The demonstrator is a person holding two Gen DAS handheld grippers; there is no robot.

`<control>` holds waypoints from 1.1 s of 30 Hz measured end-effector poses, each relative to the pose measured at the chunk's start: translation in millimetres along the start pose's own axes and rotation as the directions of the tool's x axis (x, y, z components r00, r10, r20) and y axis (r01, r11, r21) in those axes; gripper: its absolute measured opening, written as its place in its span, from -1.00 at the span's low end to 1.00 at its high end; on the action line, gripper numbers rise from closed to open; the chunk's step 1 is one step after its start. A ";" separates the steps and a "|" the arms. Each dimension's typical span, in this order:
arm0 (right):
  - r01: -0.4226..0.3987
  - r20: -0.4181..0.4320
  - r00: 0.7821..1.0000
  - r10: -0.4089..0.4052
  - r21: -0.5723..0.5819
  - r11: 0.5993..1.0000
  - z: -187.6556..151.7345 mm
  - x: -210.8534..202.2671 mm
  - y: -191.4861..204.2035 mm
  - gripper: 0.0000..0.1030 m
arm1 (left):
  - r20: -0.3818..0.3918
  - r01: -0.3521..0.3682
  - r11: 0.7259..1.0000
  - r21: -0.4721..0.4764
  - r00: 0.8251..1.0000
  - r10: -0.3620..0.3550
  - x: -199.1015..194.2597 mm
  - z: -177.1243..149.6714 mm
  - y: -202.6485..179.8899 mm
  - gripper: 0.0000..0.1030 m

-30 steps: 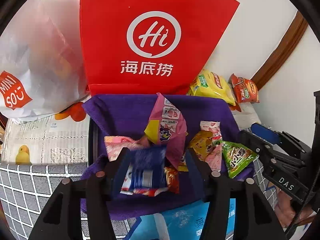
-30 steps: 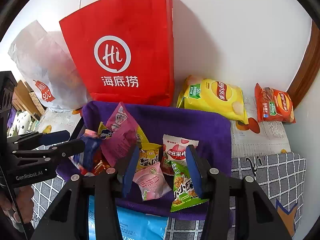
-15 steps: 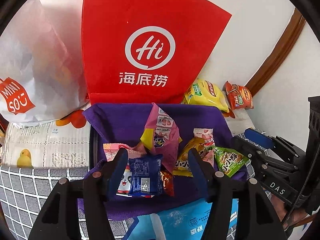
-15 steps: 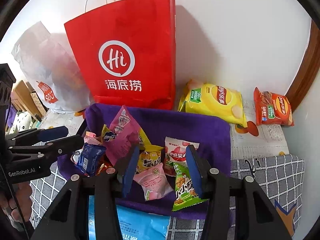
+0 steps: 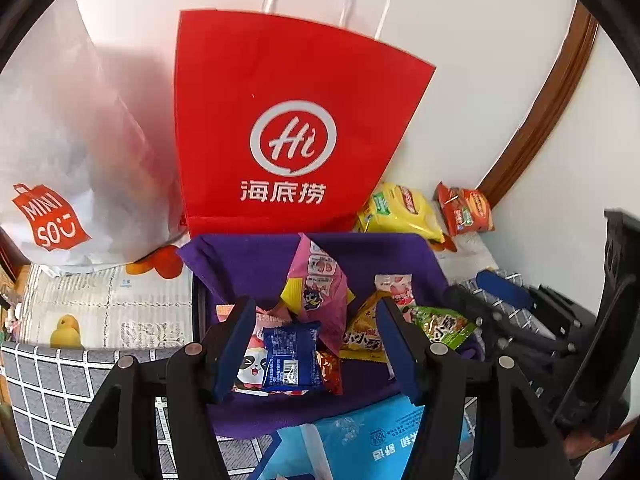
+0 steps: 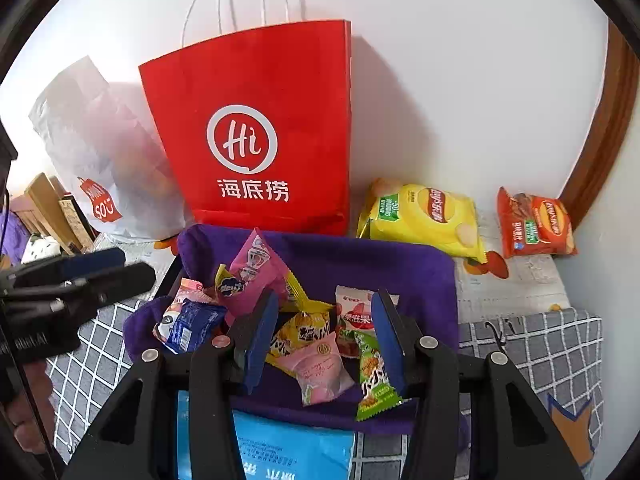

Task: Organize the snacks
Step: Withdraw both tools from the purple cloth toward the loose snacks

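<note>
A purple cloth-lined basket (image 5: pixel 248 264) (image 6: pixel 400 264) holds several snack packets. A blue packet (image 5: pixel 292 356) (image 6: pixel 190 322) lies on a panda packet at the basket's left, with a tall pink packet (image 5: pixel 320 280) (image 6: pixel 256 268) behind it. My left gripper (image 5: pixel 316 344) is open and empty, raised just above the blue packet. My right gripper (image 6: pixel 324 340) is open and empty above a pale pink packet (image 6: pixel 320 368), a yellow packet (image 6: pixel 304 330) and a green packet (image 6: pixel 374 376). The left gripper also shows at the left edge of the right wrist view (image 6: pixel 116 266).
A red paper bag (image 5: pixel 292 128) (image 6: pixel 256 128) and a white plastic bag (image 5: pixel 56 160) (image 6: pixel 100 152) stand behind the basket against the wall. Yellow (image 6: pixel 424 216) and red (image 6: pixel 534 224) chip bags lie at the back right. A light blue pack (image 5: pixel 360 440) lies in front.
The left gripper let go of the blue packet, which now lies in the basket, and pulled back and up. The right gripper also drew back slightly, still open.
</note>
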State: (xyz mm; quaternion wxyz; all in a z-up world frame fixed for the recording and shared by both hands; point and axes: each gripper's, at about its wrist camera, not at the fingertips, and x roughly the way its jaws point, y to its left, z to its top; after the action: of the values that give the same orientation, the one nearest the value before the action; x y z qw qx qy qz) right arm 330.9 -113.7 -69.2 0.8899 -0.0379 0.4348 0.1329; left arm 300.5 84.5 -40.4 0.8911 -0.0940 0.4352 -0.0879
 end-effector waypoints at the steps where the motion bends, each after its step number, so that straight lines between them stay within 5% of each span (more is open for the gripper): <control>1: -0.001 -0.003 1.000 0.001 -0.008 1.000 -1.8 -2.5 1.8 -0.06 | 0.004 0.004 1.000 -0.004 1.000 -0.004 -2.1 1.0 0.6 0.17; 15: 0.072 -0.014 0.997 -0.072 0.014 0.997 -54.5 -71.5 -6.7 -0.06 | 0.073 0.078 0.996 0.034 0.994 -0.080 -46.8 0.0 -21.0 0.19; 24: 0.029 -0.067 0.997 -0.023 0.077 0.997 -100.3 -86.6 -13.5 -0.06 | 0.089 0.044 0.996 0.079 0.995 -0.052 -75.1 -11.0 -33.5 0.21; 33: -0.078 -0.157 0.984 0.083 0.038 0.996 -155.7 -69.6 25.7 -0.06 | 0.069 -0.024 0.999 0.033 0.997 0.022 -94.0 -42.9 3.1 0.21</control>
State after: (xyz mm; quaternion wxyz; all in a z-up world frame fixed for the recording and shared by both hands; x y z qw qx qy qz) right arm 164.2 -131.6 -109.8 0.8469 -0.0166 0.5073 0.1586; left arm 209.8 106.0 4.3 0.9080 -0.0768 0.4036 -0.0816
